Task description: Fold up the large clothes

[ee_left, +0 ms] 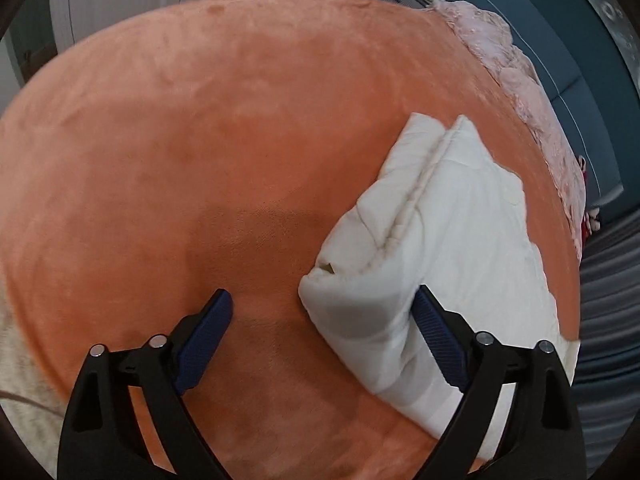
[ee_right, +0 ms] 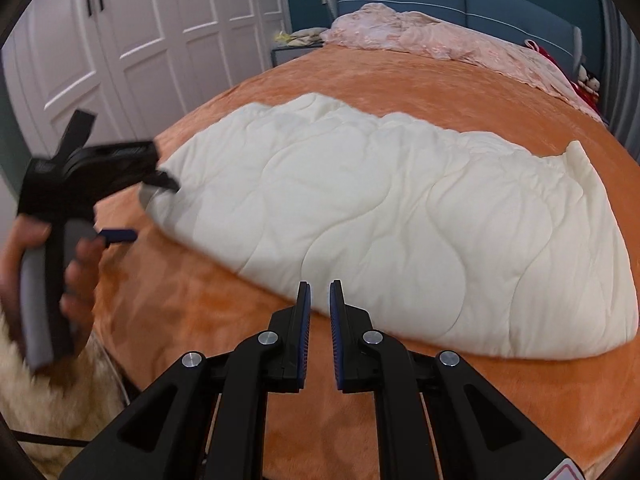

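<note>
The white quilted comforter lies folded into a long, puffy band across the orange bedspread, running from the near left corner out toward the far right side of the bed. It looks soft, thick and springy, light for its bulk, the kind of thing that slumps and slides on itself unless you catch several layers at once. The stitched, piped edge showing in the left wrist view looks like the firmest place to bite, and the stacked corner there seems the natural hold for the next fold. The left gripper is spread wide right at that corner, one blue pad out over bare bedspread and the other against the fabric, nothing pinched between them. From the right wrist view, that same tool shows blurred in the person's hand at the comforter's left end. The right gripper is pressed nearly together with only a thin gap, empty, poised just short of the comforter's near edge. Further out, a pink lacy cover is bunched by the blue headboard, with white wardrobe doors to the left.
</note>
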The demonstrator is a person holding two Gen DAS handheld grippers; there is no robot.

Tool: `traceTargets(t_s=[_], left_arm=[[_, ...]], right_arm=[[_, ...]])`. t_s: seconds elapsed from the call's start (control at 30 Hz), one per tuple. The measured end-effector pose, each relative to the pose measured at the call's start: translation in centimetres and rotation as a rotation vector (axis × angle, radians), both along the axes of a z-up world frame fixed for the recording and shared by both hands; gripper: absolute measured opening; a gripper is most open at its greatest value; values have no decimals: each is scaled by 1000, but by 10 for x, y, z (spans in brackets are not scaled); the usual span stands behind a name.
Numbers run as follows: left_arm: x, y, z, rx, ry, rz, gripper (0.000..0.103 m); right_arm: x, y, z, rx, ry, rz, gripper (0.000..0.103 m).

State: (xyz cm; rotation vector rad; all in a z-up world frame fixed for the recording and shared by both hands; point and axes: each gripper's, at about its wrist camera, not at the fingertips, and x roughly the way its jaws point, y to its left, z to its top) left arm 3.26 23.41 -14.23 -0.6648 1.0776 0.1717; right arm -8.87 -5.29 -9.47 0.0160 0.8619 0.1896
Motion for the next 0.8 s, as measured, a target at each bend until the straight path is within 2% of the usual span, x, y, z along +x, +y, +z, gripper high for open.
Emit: traceTargets(t_s=[0.07, 0.1, 0.13, 0.17, 0.23, 0.33, 0.43, 0.5, 0.57, 0.67, 0.73, 0.8], left_arm=[[2, -4, 2, -1, -17, -10, 88], [4, -8, 3, -16, -12, -28, 78], [6, -12, 4, -40, -20, -43, 58], [7, -16, 7, -52, -21, -58, 54], [7, -21, 20, -14, -33, -72, 36], [4, -36, 58, 12, -105, -134, 24], [-3, -68, 112, 55, -216, -234, 19], [-9, -102, 148, 103, -295, -323, 18], [-20, -153, 183, 152, -379, -447, 18], [-34, -232, 205, 181, -445, -630, 17], [-43, -282, 203, 204, -457, -739, 17], [-50, -327, 188, 227, -439, -829, 17]], right_arm=[[-3, -1, -2, 0, 10, 2, 9], [-6, -2, -2, 2, 12, -1, 10], [-7, -4, -1, 3, 11, -5, 10], [-10, -4, -1, 1, 7, -8, 12], [-13, -9, 1, -6, 0, -18, 13], [-21, -20, 5, -9, -14, -35, 13], [-30, -32, 9, -4, -25, -46, 13], [-40, -41, 12, -10, -39, -51, 13], [-49, -51, 15, -29, -51, -58, 15], [-61, -68, 17, -48, -57, -83, 23], [-68, -86, 19, -41, -58, -117, 23], [-73, -101, 18, -35, -54, -151, 23]])
